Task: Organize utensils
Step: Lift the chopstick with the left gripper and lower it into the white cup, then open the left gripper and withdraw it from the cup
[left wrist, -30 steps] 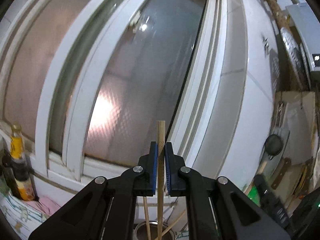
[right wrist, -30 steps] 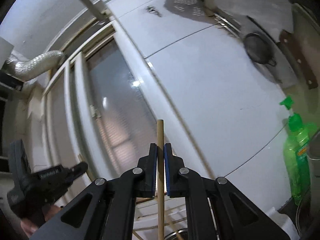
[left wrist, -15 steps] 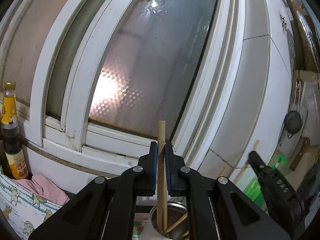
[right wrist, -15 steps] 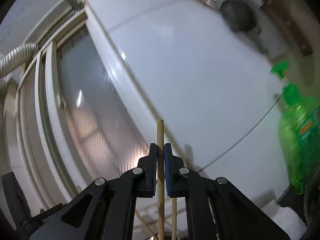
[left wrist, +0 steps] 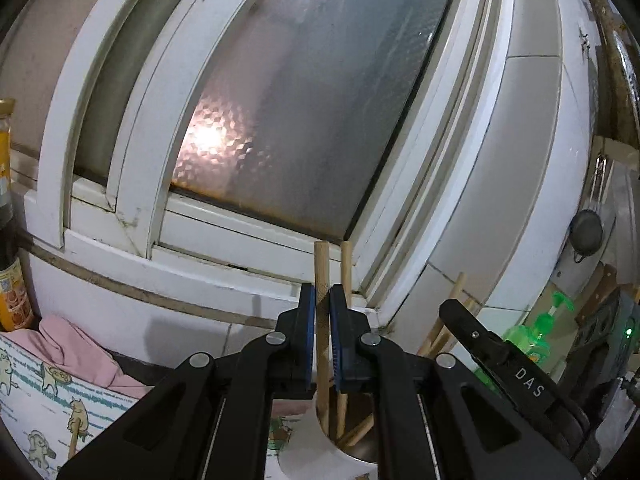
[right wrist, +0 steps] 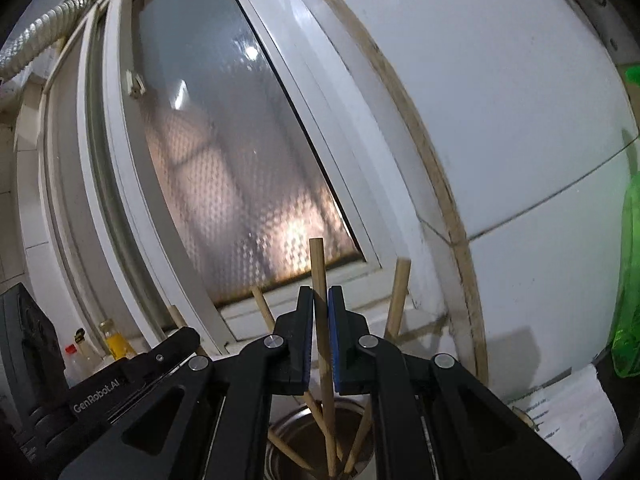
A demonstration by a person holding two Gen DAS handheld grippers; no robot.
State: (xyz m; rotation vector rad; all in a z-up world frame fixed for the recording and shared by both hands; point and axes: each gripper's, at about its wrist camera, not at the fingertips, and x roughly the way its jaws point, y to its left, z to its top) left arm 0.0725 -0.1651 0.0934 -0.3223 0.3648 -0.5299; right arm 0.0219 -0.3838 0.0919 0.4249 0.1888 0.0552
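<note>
My left gripper (left wrist: 321, 300) is shut on a wooden chopstick (left wrist: 321, 264) that stands upright, its lower end down in a round metal holder (left wrist: 362, 450) below the fingers. Other chopsticks (left wrist: 346, 268) stand in that holder. My right gripper (right wrist: 320, 300) is shut on another wooden chopstick (right wrist: 317, 264), whose lower end reaches into the same metal holder (right wrist: 296, 440) among several leaning chopsticks (right wrist: 400, 296). The right gripper also shows in the left wrist view (left wrist: 492, 352), and the left gripper shows at the lower left of the right wrist view (right wrist: 132, 376).
A frosted window with white frame (left wrist: 280, 120) and a tiled wall (right wrist: 500, 120) stand right behind. A pink cloth (left wrist: 76, 348) and a sauce bottle (left wrist: 12, 280) are at left. A green soap bottle (left wrist: 536, 336) and a hanging strainer (left wrist: 586, 234) are at right.
Both grippers have come down and tilted toward the holder, each still holding its chopstick. The chopstick ends now sit inside the holder, and the two grippers are closer together.
</note>
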